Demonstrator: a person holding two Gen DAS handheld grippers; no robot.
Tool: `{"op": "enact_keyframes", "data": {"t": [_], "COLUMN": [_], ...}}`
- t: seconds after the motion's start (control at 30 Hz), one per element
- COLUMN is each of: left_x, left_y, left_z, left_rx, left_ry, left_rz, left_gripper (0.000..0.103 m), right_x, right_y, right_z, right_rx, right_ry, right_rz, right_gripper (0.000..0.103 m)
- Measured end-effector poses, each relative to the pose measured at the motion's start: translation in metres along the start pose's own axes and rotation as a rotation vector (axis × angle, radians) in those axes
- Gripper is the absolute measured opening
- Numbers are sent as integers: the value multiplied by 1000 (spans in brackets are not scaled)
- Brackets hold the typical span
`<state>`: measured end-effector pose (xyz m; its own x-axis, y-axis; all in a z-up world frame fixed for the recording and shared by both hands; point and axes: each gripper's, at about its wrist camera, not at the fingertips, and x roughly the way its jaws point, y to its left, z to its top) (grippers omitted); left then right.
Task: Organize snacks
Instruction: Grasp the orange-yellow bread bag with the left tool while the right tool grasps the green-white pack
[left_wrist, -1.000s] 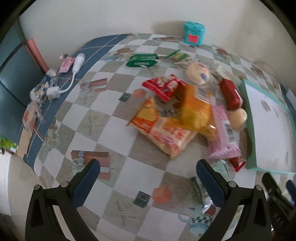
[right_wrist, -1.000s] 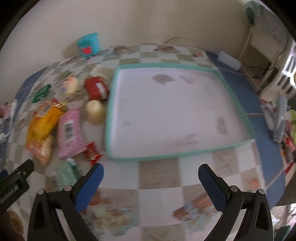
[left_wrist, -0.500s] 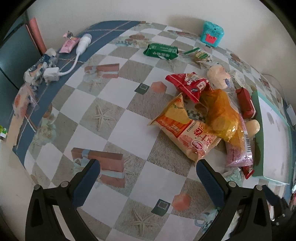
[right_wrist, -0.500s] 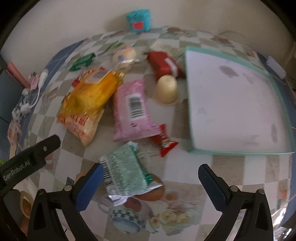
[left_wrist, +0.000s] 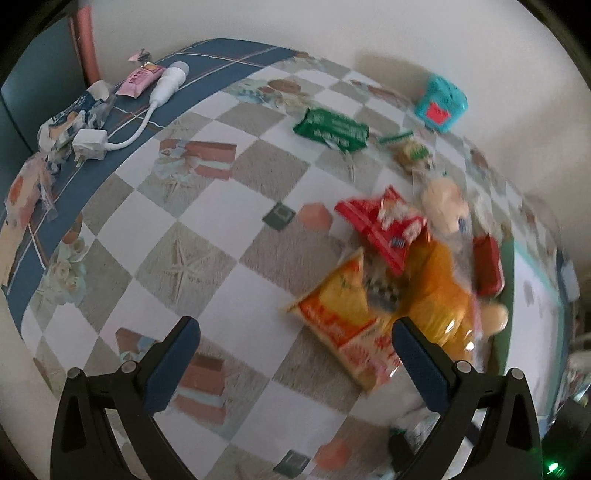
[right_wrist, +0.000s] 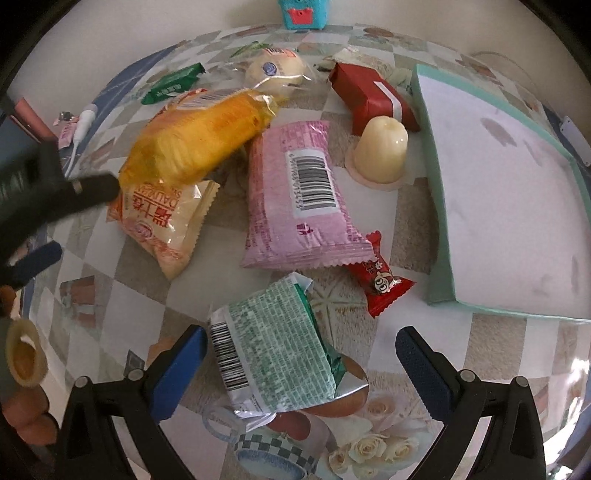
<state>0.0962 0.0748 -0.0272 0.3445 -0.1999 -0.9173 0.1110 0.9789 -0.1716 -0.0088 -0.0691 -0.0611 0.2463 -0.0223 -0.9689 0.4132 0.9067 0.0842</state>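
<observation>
Checkered tablecloth (right_wrist: 369, 236), "DAUPEN"-lettered orange packet (right_wrist: 166, 221), both claws (left_wrist: 295, 354) (right_wrist: 301, 354) spread, empty.

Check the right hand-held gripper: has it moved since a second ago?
Yes. The right hand-held gripper swung left, from facing the tray to the green packet.

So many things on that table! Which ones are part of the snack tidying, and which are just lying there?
For the job: pink packet, pale green packet, orange bag, red box, jelly cup, teal tray.

Lying about: white charger cable, teal toy box.
</observation>
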Motion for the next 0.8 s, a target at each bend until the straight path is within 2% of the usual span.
{"op": "enact_keyframes", "data": {"t": [0.2, 0.43, 0.63, 0.8], "left_x": [11, 28, 27, 23], "left_y": [-13, -18, -9, 3], "left_z": [12, 5, 0, -9], "left_rx": [0, 12, -11, -43], "left_ry": [-1, 35, 50, 69], "left_rz": [31, 81, 82, 75], "left_gripper": [103, 103, 103, 103], "right_x": [8, 13, 5, 0], "right_y": [-5, -13, -13, -31], "right_z": [8, 13, 4, -4], "right_rx": [24, 26, 36, 59], "right_ry": [10, 14, 18, 18], "right_rz": [-4, -26, -25, -17], "right_gripper": [103, 103, 103, 102]}}
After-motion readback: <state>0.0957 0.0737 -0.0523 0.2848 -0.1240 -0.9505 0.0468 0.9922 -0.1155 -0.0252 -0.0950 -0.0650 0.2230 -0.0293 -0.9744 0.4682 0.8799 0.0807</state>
